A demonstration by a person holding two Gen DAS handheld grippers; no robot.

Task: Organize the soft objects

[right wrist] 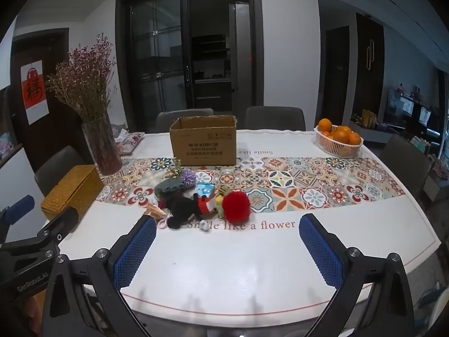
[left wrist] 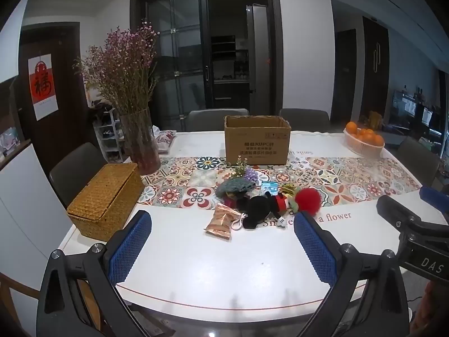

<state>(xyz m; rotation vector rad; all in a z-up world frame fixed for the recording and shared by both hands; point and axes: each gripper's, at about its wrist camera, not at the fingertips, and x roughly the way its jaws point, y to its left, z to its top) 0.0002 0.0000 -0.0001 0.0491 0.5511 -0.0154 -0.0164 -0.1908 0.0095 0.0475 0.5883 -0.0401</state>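
nearest the cameras, the left gripper (left wrist: pixel 221 219) and the right gripper (right wrist: pixel 227 224) both hang above the near edge of the white table (left wrist: pixel 196 275), jaws spread wide and grasping nothing. they sit side by side, level, aimed at the same spot, which reads as a ready stance before the first pick.

just beyond them, at the near border of the patterned tile runner (left wrist: pixel 350 185), lies the heap of soft objects, bunched so closely that several touch or overlap. closest is a crinkly copper foil packet (left wrist: pixel 221 220) with a small pale keyring loop (left wrist: pixel 238 222) beside it. next comes a black plush toy (left wrist: pixel 256 210) with a red-striped part, and to its right a red pompom (right wrist: pixel 235 206), the fluffiest and most separate piece, probably the easiest first grab. behind these sit a grey-green knitted piece (left wrist: pixel 234 188), a purple yarn flower (left wrist: pixel 251 174) with a green sprig, a blue card (right wrist: pixel 205 189) and a yellow-black striped toy (left wrist: pixel 289 188).

farther back, an open cardboard box (left wrist: pixel 257 143) stands upright straight behind the heap, flaps out of the way, likely the destination for the toys. a closed wicker basket (left wrist: pixel 105 196) sits at the left edge, a vase of dried flowers (left wrist: pixel 139 140) behind it, and a basket of oranges (right wrist: pixel 338 140) at the far right, all well apart from the heap, so the reach is unobstructed.
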